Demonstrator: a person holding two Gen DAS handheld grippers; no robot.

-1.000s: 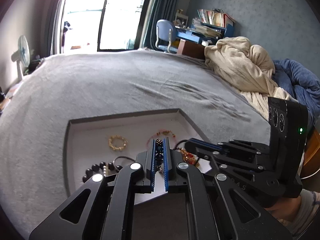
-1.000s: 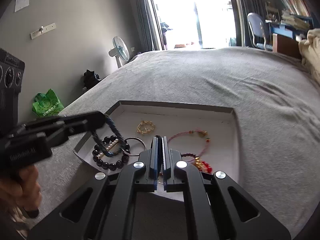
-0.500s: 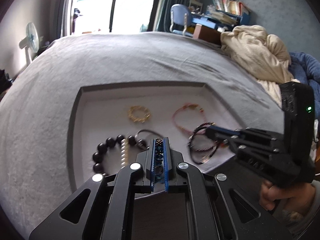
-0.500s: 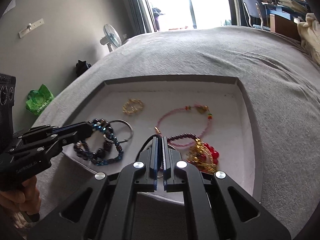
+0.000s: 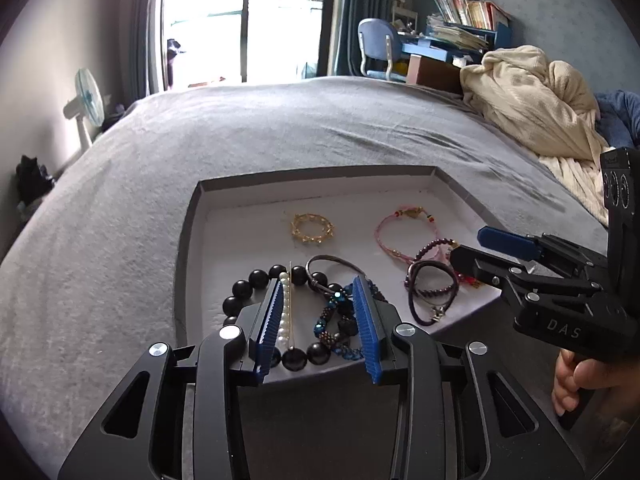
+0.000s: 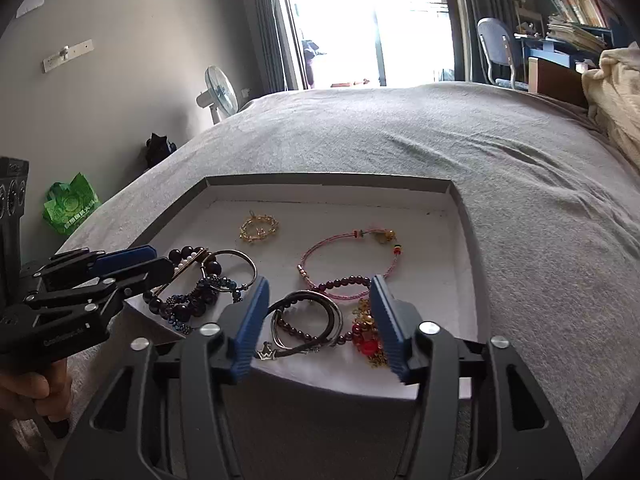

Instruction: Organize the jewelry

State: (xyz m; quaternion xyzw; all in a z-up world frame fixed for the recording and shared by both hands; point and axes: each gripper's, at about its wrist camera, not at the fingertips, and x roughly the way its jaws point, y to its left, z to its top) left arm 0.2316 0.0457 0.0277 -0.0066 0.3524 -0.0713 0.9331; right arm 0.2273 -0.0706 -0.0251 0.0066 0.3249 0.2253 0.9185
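Note:
A grey tray [image 5: 188, 240] [image 6: 464, 216] with a white floor lies on the bed. In it lie a gold bracelet [image 5: 312, 229] [image 6: 259, 227], a pink cord bracelet [image 5: 394, 236] [image 6: 352, 258], a black bead bracelet [image 5: 244, 288], a blue bead bracelet [image 5: 336, 320] [image 6: 200, 296], a dark cord bracelet [image 5: 432, 292] [image 6: 308, 320] and a red and gold charm piece [image 6: 368, 340]. My left gripper [image 5: 320, 320] is open above the blue bracelet at the tray's near left. My right gripper [image 6: 320, 320] is open above the dark cord bracelet at the near right.
The tray sits on a grey bedspread [image 5: 280, 132]. A cream blanket [image 5: 532, 96] and blue bedding lie at the right. A fan [image 5: 86, 104], a window, a chair [image 5: 376, 44] and a cluttered desk stand beyond the bed. A green bag [image 6: 70, 202] lies on the floor.
Both grippers have opened. The left let go of the blue bead bracelet and the right let go of the dark cord bracelet; both now lie in the tray.

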